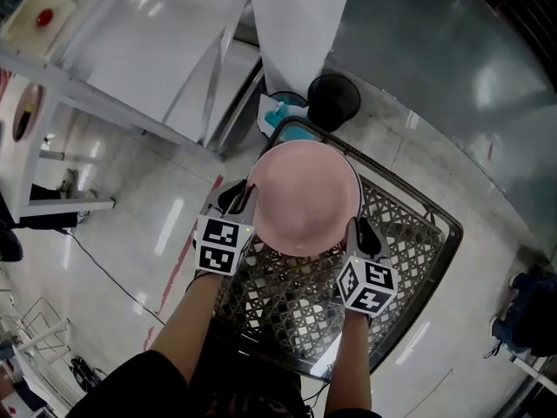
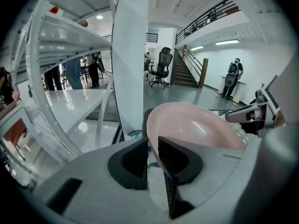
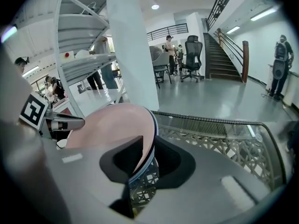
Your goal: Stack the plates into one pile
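Observation:
A pink plate hangs level above a metal mesh basket, gripped from both sides. My left gripper is shut on its left rim; in the left gripper view the rim of the pink plate runs between the jaws of the left gripper. On the opposite rim my right gripper is shut. In the right gripper view the right gripper pinches the pink plate, with a thin white and blue edge showing just under the pink rim.
The mesh basket fills the space below my hands. Beyond it stand a black round bin, a white column and white shelving. A dark bag lies on the floor at right. People stand far off.

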### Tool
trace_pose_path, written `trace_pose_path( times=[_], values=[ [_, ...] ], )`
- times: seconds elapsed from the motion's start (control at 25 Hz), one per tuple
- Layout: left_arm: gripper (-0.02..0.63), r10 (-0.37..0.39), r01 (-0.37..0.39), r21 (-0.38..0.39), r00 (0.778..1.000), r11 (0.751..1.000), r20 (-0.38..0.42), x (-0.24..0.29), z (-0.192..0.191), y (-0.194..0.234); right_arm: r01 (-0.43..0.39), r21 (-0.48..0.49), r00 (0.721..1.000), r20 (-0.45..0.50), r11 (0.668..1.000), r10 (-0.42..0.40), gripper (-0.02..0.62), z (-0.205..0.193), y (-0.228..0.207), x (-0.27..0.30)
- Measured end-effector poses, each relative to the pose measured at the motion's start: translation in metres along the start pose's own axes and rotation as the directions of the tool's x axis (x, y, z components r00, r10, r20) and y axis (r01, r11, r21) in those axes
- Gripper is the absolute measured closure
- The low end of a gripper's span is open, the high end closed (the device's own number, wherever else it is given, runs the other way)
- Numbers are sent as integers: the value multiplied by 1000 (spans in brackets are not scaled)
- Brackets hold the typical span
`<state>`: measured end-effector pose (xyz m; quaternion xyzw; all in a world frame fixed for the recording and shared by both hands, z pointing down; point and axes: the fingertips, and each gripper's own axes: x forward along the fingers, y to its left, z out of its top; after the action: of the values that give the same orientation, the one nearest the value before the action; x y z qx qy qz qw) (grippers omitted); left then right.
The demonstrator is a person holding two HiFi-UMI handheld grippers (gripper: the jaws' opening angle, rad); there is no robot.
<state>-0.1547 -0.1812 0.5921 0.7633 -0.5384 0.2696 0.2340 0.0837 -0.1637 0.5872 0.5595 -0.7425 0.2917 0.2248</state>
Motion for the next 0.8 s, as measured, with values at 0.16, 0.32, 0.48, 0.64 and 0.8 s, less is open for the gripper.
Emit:
trace_pose_path(
  times=[0.16, 0.32, 0.48, 0.64, 0.8],
  values=[
    [549, -9, 8, 31, 1000, 999, 17, -4, 3, -2, 2, 5, 1000, 10, 1000, -2, 509, 1, -1, -5],
    [555, -4, 3, 14, 1000, 1000, 24, -12, 1, -3, -3, 5, 1000, 21, 1000, 2, 512, 3, 0, -12],
    [577, -9, 8, 25, 999, 1000, 44, -23, 6, -8, -8, 1, 999, 39, 1000, 8, 537, 6, 3, -21],
    [603, -18, 17, 25, 998, 1000, 53, -36, 7, -13, -7, -1, 998, 57, 1000, 7, 556, 10, 9, -34],
    [611, -38, 37, 24, 997, 999, 65, -49, 10, -16, -8, 0, 997, 76, 1000, 8, 583, 14, 19, -46]
  ],
)
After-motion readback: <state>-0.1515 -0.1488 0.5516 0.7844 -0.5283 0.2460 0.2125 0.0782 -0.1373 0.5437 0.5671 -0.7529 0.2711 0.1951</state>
